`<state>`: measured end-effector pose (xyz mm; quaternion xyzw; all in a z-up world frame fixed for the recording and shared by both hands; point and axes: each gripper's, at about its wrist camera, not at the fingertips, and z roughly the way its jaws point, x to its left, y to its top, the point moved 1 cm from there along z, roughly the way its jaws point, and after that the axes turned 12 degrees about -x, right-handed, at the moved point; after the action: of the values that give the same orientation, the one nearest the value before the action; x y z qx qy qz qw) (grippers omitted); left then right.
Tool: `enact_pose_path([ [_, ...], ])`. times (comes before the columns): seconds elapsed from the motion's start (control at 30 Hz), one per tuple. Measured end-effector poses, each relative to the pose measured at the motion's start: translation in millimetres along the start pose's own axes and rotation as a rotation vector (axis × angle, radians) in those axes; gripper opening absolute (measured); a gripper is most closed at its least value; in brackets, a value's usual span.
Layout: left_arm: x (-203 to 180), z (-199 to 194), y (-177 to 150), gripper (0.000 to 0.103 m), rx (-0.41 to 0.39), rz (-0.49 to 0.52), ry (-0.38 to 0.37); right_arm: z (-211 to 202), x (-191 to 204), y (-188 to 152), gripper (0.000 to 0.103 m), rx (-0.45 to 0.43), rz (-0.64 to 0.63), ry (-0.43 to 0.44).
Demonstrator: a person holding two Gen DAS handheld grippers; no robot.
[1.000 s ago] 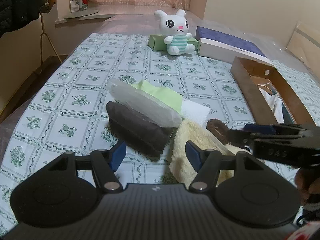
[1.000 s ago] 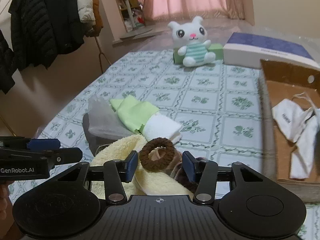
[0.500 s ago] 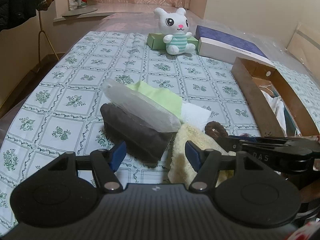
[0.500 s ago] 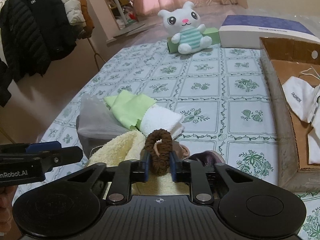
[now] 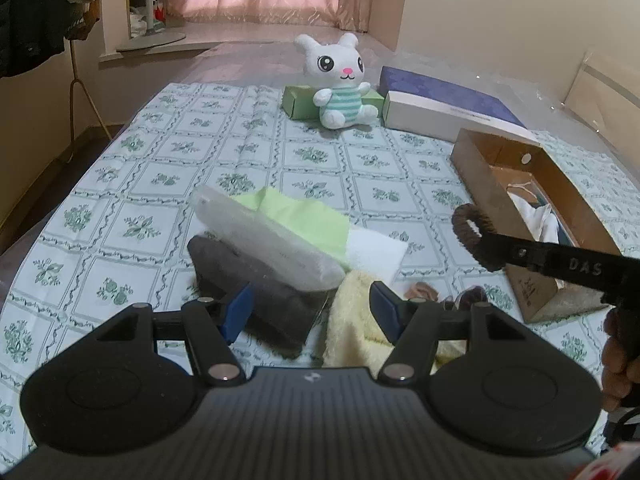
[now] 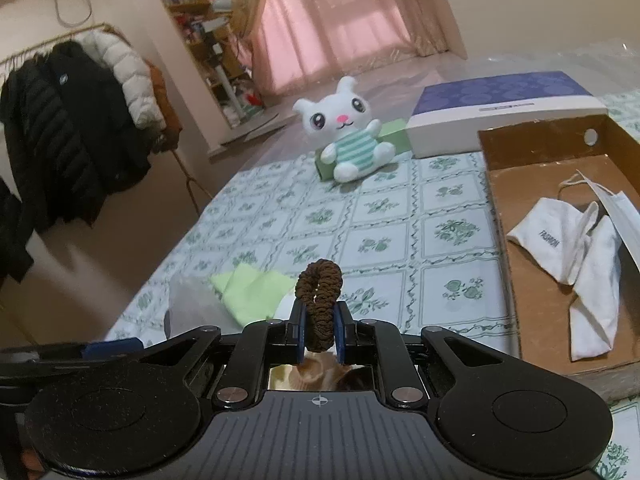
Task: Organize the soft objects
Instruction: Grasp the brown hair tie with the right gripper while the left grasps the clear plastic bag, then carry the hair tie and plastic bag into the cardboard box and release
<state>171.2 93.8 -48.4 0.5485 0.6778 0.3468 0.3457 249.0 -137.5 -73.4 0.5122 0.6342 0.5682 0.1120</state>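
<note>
Right tongs (image 6: pixel 319 330) just closed, pinching brown scrunchie (image 6: pixel 320 300); left tongs (image 5: pixel 311 312) spread, empty.

- brown scrunchie (image 6: pixel 320 300): ribbed, matt cloth
- yellow towel (image 5: pixel 352 320) beside the scrunchie: fluffy terry
- cardboard box (image 6: pixel 496 216): rough, matt
- worktop (image 5: pixel 160 184): smooth printed cloth

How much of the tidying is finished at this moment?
Done: white cloth pieces lie in the cardboard box. In hand: the right gripper pinches a brown scrunchie. Left: the yellow towel, green cloth and dark bundle on the table; the left gripper is open.
</note>
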Motion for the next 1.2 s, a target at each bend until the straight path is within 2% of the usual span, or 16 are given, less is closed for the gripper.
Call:
enact_pose_path([
  [0.27, -0.6, 21.5, 8.8, 0.061, -0.03, -0.004, 0.014, -3.7, -9.8, 4.5, 0.014, 0.003, 0.002, -0.025],
  [0.43, 8.7, 45.8, 8.3, 0.055, 0.003, -0.052, 0.027, -2.0, -16.8, 1.5, 0.014, 0.012, 0.008, -0.038],
  [0.5, 12.6, 56.1, 6.4, 0.047, 0.017, -0.067, 0.034, -0.4, -19.0, 0.9, 0.014, 0.016, 0.012, -0.043],
  [0.67, 21.8, 66.4, 3.8, 0.004, 0.045, -0.106, 0.036, -1.7, -21.4, 0.2, 0.014, 0.018, 0.013, -0.048],
  [0.7, 24.3, 64.4, 4.3, 0.002, 0.04, -0.114, 0.037, -2.8, -22.0, 0.5, 0.014, 0.017, 0.014, -0.049],
  [1.07, 40.1, 4.6, 38.6, 0.001, -0.105, -0.104, 0.062, -26.6, -19.2, 13.2, 0.014, -0.029, 0.016, -0.027],
  [1.2, 33.2, -15.7, 52.6, 0.001, -0.147, -0.099, 0.028, -39.5, -21.0, 22.5, 0.014, -0.059, 0.018, -0.025],
])
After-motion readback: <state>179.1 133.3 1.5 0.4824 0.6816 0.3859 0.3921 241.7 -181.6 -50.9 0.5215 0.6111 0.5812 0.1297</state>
